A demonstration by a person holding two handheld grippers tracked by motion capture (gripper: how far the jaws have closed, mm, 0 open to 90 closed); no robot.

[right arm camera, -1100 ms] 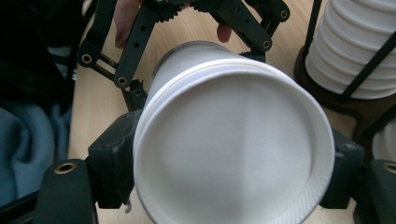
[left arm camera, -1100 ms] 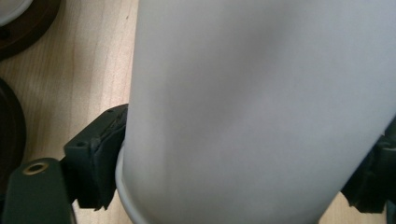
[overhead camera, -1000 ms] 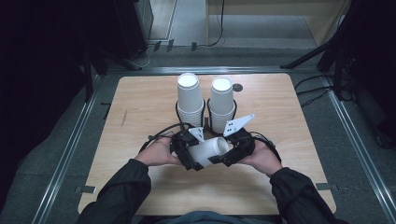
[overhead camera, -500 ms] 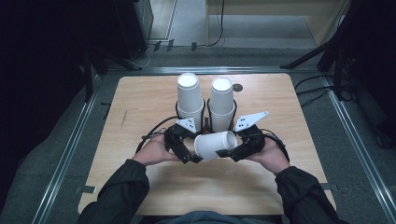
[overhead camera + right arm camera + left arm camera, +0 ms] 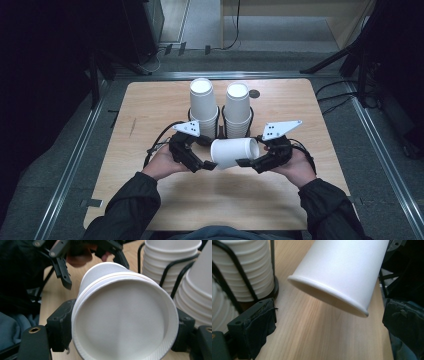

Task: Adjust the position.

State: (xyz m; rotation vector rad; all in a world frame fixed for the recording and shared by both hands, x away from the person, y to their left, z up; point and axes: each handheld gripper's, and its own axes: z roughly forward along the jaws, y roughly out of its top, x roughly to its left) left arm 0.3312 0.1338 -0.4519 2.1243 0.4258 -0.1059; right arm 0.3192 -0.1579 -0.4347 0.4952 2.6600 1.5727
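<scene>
Right claw of mine grips the base of the white cup, lying sideways above the surface. Left claw stands open at its rim, near the front edge.

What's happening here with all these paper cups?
A person at a wooden table holds a two-jaw gripper in each hand. The right gripper is clamped on the base end of a white paper cup, held on its side above the table. The left gripper sits at the cup's open mouth with its jaws open, not gripping it. Behind them, two stacks of cups stand upside down in a black wire holder.
</scene>
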